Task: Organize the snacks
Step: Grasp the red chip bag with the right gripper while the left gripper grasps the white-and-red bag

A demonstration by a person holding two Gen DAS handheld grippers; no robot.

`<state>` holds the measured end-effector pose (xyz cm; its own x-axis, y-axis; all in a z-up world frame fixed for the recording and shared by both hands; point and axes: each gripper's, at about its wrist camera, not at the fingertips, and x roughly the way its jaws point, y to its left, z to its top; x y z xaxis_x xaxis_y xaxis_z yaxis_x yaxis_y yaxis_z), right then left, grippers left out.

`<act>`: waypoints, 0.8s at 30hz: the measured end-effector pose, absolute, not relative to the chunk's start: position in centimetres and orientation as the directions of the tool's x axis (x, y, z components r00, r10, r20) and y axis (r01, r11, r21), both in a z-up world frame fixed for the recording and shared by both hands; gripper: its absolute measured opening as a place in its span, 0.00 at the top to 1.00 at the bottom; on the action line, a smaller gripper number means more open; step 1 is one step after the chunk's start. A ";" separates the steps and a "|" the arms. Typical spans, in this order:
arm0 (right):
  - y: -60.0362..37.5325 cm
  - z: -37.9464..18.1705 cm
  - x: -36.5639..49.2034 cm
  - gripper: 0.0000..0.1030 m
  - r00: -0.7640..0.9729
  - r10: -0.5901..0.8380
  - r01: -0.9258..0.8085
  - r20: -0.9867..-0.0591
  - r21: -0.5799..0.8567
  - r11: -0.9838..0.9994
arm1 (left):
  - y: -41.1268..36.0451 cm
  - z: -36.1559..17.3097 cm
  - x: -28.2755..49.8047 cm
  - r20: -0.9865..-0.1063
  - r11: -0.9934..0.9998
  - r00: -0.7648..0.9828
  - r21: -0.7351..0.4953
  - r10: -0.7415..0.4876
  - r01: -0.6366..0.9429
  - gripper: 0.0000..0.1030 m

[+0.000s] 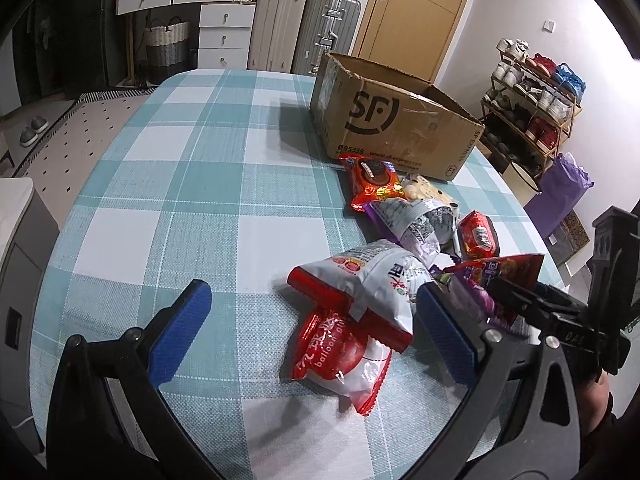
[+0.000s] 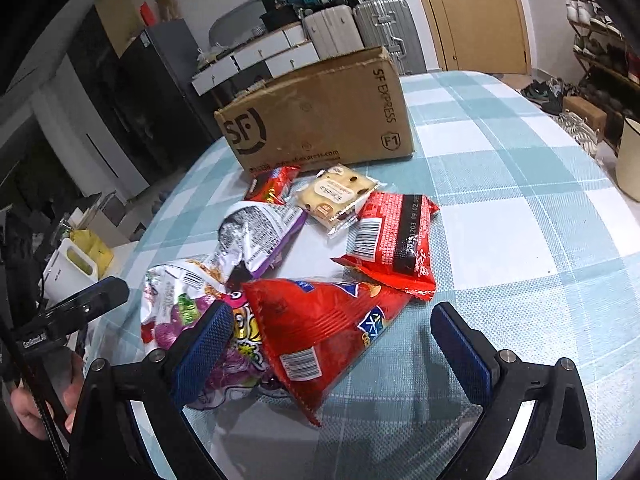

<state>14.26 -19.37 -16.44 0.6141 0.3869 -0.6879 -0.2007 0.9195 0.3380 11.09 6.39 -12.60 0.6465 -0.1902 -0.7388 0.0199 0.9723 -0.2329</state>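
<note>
A pile of snack packs lies on the checked tablecloth (image 1: 200, 200) in front of an open cardboard SF box (image 1: 392, 120). My left gripper (image 1: 312, 332) is open, its blue pads either side of a white-and-red balloon-print bag (image 1: 352, 320); the right pad touches the bag's edge. My right gripper (image 2: 332, 352) is open around a red chip bag (image 2: 320, 332), with its left pad against a purple grape candy bag (image 2: 180, 308). Beyond lie a silver-purple bag (image 2: 256, 236), a cream biscuit pack (image 2: 336, 196), a red-black pack (image 2: 396, 240) and a small red pack (image 2: 272, 186) by the box (image 2: 316, 116).
Suitcases (image 1: 304, 28) and white drawers (image 1: 226, 32) stand behind the table. A shoe rack (image 1: 532, 100) and a purple bag (image 1: 560, 188) are to the right. A white bucket (image 2: 628, 160) sits off the table's right edge. A hand (image 2: 40, 400) holds the left tool.
</note>
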 end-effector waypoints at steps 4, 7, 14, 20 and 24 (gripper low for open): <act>-18.9 -17.1 14.4 0.26 0.600 0.392 -0.213 -0.697 0.334 0.918 | 6.8 -12.7 11.3 -0.738 0.967 0.643 -0.253 -0.203 0.015 0.01; -18.7 -17.3 14.3 0.49 0.590 0.410 -0.235 -0.696 0.338 0.911 | 7.1 -13.0 11.4 -0.743 0.966 0.636 -0.260 -0.207 0.010 0.01; -18.6 -17.4 13.9 0.59 0.591 0.428 -0.247 -0.684 0.351 0.903 | 7.4 -13.1 11.4 -0.744 0.964 0.634 -0.265 -0.209 0.008 0.01; -18.3 -16.8 13.5 0.60 0.601 0.439 -0.271 -0.668 0.346 0.898 | 7.5 -13.1 11.4 -0.745 0.964 0.633 -0.266 -0.212 0.009 0.01; -18.5 -16.3 12.8 0.61 0.621 0.441 -0.278 -0.648 0.343 0.897 | 7.5 -13.1 11.5 -0.750 0.963 0.625 -0.269 -0.218 0.014 0.01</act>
